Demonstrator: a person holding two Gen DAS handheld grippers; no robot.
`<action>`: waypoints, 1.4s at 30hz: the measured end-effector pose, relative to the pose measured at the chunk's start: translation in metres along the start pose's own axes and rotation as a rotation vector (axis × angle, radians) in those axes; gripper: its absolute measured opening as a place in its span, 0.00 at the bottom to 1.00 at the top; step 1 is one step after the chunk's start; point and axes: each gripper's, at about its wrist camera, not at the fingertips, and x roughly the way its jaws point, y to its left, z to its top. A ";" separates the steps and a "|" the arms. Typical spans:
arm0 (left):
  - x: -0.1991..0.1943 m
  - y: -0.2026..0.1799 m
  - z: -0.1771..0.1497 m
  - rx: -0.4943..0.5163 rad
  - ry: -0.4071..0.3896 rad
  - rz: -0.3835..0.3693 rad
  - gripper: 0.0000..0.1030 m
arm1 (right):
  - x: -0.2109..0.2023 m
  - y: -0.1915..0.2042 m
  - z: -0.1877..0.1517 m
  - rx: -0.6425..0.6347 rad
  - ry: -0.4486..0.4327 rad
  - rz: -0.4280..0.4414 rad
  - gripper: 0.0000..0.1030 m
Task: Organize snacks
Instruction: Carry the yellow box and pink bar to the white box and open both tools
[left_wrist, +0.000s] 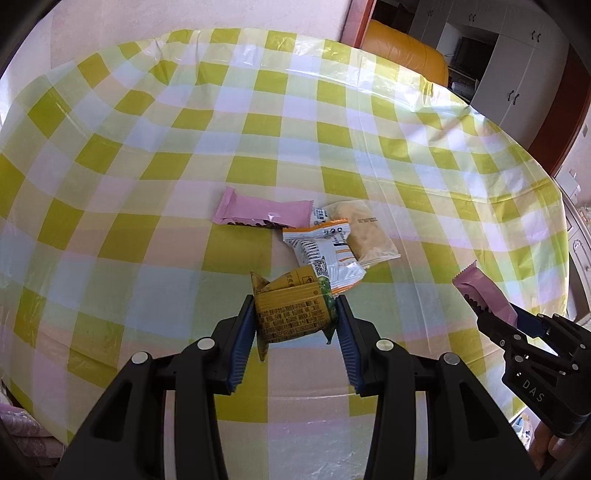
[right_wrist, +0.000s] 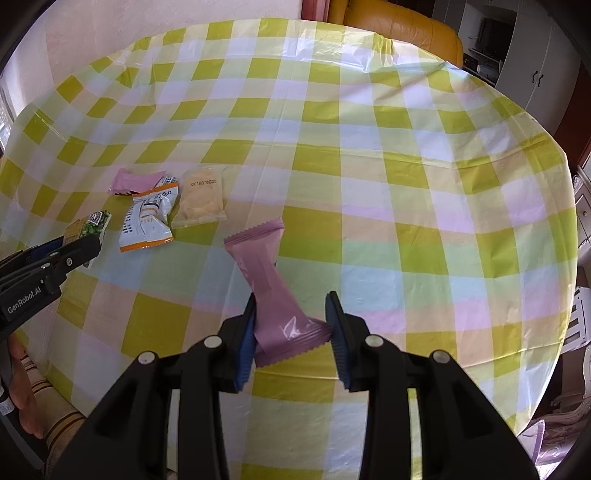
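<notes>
Stock in progress: my left gripper clamps a yellow snack packet, my right gripper pinches a pink wrapper, both lifted, three packets grouped on the checked tablecloth, unplaced.

A: What carries everything?
B: A round table under a glossy plastic cloth checked in yellow-green, white and pale pink, creased in long folds.
A: And behind its far edge?
B: A pale cream wall on the left, and an orange leather chair just beyond the rim on the right.
A: Further back?
B: A reddish-brown door frame, then white cupboards with dark handles in the far right corner.
A: The light?
B: Bright daylight, shining off the cloth.
</notes>
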 end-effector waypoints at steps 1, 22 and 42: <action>-0.003 -0.007 -0.001 0.016 0.000 -0.010 0.40 | -0.003 -0.003 -0.004 0.008 -0.002 -0.001 0.35; -0.029 -0.173 -0.072 0.392 0.185 -0.332 0.40 | -0.072 -0.108 -0.108 0.212 0.006 -0.108 0.35; -0.042 -0.297 -0.147 0.751 0.375 -0.537 0.41 | -0.088 -0.215 -0.212 0.451 0.118 -0.244 0.35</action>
